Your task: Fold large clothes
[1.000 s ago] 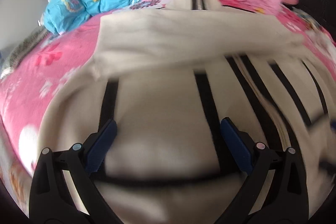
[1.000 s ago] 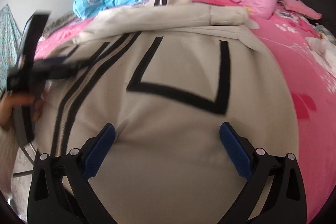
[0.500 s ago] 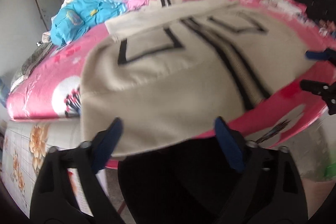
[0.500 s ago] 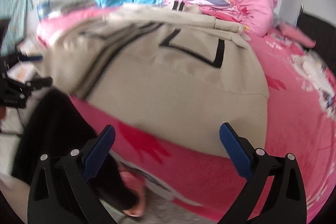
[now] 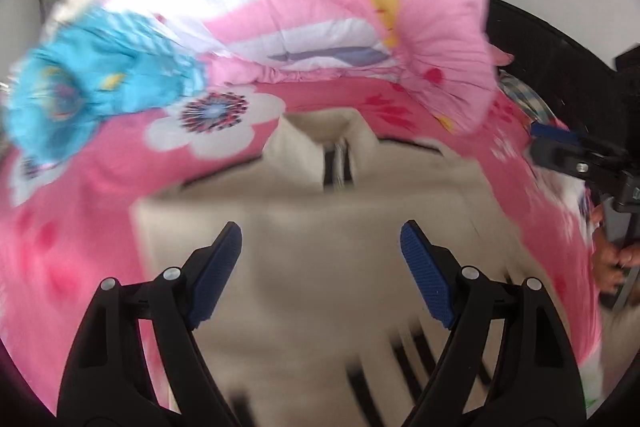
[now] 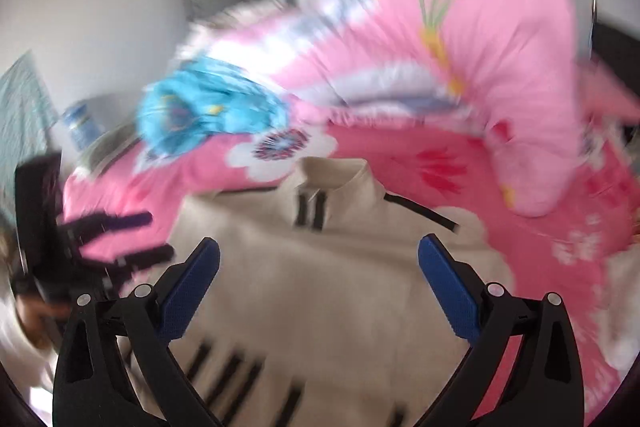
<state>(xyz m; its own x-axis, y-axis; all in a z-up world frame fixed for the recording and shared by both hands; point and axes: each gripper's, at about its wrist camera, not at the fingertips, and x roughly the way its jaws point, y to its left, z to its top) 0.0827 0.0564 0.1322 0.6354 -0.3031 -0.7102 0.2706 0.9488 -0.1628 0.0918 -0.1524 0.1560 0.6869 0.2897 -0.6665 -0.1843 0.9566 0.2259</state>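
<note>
A cream jacket [image 5: 320, 227] with black stripes lies folded on the pink bed, collar and zip at its far end; it also shows in the right wrist view [image 6: 332, 287]. My left gripper [image 5: 321, 251] is open and empty above the jacket's middle. My right gripper [image 6: 319, 267] is open and empty above the jacket, below the collar. The left gripper shows blurred at the left in the right wrist view [image 6: 100, 247]. The right gripper shows at the right edge in the left wrist view [image 5: 576, 159]. Both views are motion-blurred.
A pink flowered quilt [image 5: 360, 19] is heaped at the bed's far side, with a blue garment [image 5: 88, 87] to its left. The pink flowered sheet [image 5: 80, 195] surrounds the jacket. A dark headboard [image 5: 532, 35] stands at the right. White walls are behind.
Both grippers have come back in over the bed from beyond its edge. The jacket now lies shorter, its collar uncovered and plain cream cloth over the chest; both grippers stay open.
</note>
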